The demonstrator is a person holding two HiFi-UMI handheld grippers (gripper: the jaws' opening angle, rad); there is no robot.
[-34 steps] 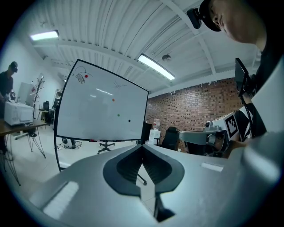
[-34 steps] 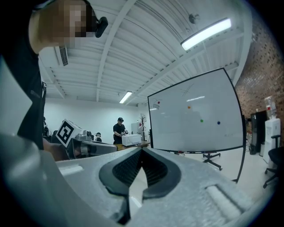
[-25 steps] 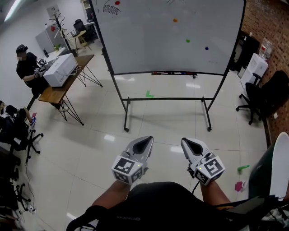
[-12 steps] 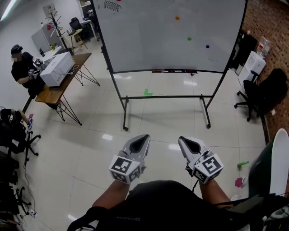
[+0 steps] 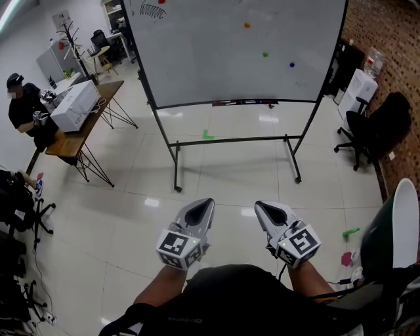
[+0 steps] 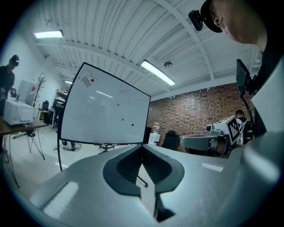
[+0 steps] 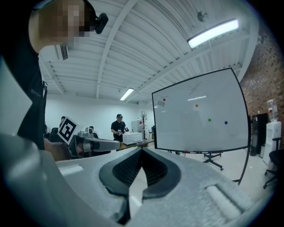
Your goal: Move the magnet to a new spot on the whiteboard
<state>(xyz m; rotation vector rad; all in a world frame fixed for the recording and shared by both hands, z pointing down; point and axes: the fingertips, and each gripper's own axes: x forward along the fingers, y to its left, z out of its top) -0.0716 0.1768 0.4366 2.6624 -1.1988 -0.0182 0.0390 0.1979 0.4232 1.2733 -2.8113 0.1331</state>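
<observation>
A large whiteboard [image 5: 216, 65] on a wheeled stand stands a few steps ahead across the floor. It carries small round magnets: orange [image 5: 247, 25], green [image 5: 265, 55], blue [image 5: 292, 65] and a red one [image 5: 161, 2] at the top left. My left gripper [image 5: 205, 205] and right gripper [image 5: 260, 207] are held side by side low in front of my body, far from the board. Both are shut with nothing between the jaws. The left gripper view shows the whiteboard [image 6: 102, 119] beyond the closed tips [image 6: 142, 146]. So does the right gripper view, whiteboard [image 7: 199, 119] beyond closed tips [image 7: 141, 150].
A wooden table [image 5: 79, 134] with a white box [image 5: 74, 105] stands at the left, a seated person [image 5: 23, 108] behind it. Office chairs [image 5: 367, 128] line the brick wall at the right. A marker tray [image 5: 243, 102] runs under the board. Green tape [image 5: 208, 136] and small objects [image 5: 346, 258] lie on the floor.
The whole scene has drifted slightly left in the head view. Both grippers stay shut and keep their place in front of my body.
</observation>
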